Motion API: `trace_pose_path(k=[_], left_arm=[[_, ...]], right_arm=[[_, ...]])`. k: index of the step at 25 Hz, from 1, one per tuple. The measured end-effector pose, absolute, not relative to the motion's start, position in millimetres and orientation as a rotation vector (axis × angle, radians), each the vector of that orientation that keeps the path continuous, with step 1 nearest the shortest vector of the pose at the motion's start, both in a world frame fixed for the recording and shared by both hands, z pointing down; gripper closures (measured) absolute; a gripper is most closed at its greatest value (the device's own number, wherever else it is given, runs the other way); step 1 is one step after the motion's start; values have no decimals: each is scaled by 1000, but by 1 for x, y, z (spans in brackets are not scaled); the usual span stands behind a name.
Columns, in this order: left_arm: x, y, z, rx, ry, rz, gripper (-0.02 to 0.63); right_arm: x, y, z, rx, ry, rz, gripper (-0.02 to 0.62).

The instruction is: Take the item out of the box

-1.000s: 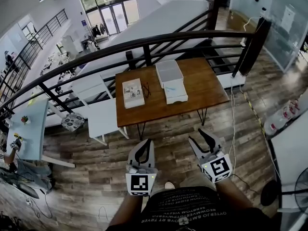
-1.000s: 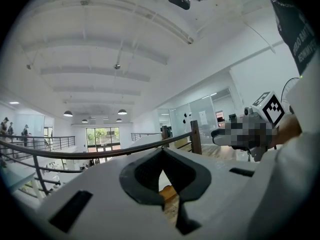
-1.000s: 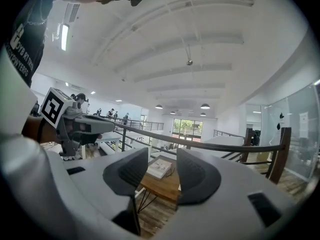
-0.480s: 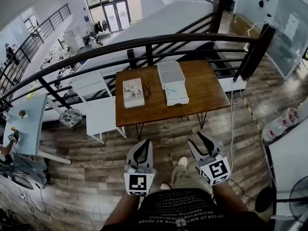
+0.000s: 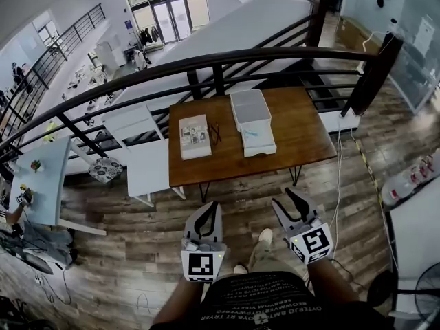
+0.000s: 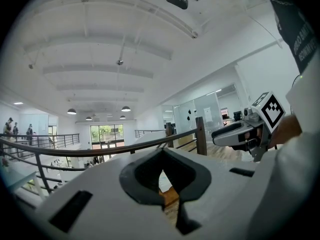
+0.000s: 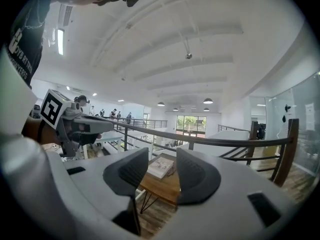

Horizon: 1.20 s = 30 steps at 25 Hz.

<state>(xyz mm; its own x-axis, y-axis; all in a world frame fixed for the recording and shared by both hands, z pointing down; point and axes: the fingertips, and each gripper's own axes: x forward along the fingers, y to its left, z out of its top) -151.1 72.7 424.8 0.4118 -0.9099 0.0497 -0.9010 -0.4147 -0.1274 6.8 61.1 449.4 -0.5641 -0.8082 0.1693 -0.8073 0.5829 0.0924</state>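
Observation:
A white box stands on the wooden table (image 5: 289,143), as a grey-white half (image 5: 249,107) with a flatter white half (image 5: 258,139) in front of it. I cannot see what is inside. Both grippers hang low over the floor, well short of the table. My left gripper (image 5: 205,218) (image 6: 162,184) is shut with nothing in it. My right gripper (image 5: 296,204) (image 7: 162,176) is open and empty. Between its pads, in the right gripper view, the table (image 7: 161,188) shows far off. Each gripper view catches the other gripper: the right gripper (image 6: 245,132) and the left gripper (image 7: 82,126).
A book (image 5: 194,136) with glasses (image 5: 215,133) beside it lies on the table's left half. A black railing (image 5: 227,62) curves behind the table. White desks (image 5: 148,167) stand to the left. A cable (image 5: 337,184) trails on the floor at right, near a fan (image 5: 423,287).
The person has stepped forward; a shoe now shows between the grippers. The table sits slightly lower and more to the right in view. Both grippers keep their pose.

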Motion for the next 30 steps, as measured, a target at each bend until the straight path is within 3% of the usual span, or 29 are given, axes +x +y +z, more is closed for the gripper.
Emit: trace_pose_path(k=[30], left_arm=[[-90, -81, 436, -2587, 1645, -282, 600]], right_arm=[[54, -89, 464, 1242, -2607, 62, 457]])
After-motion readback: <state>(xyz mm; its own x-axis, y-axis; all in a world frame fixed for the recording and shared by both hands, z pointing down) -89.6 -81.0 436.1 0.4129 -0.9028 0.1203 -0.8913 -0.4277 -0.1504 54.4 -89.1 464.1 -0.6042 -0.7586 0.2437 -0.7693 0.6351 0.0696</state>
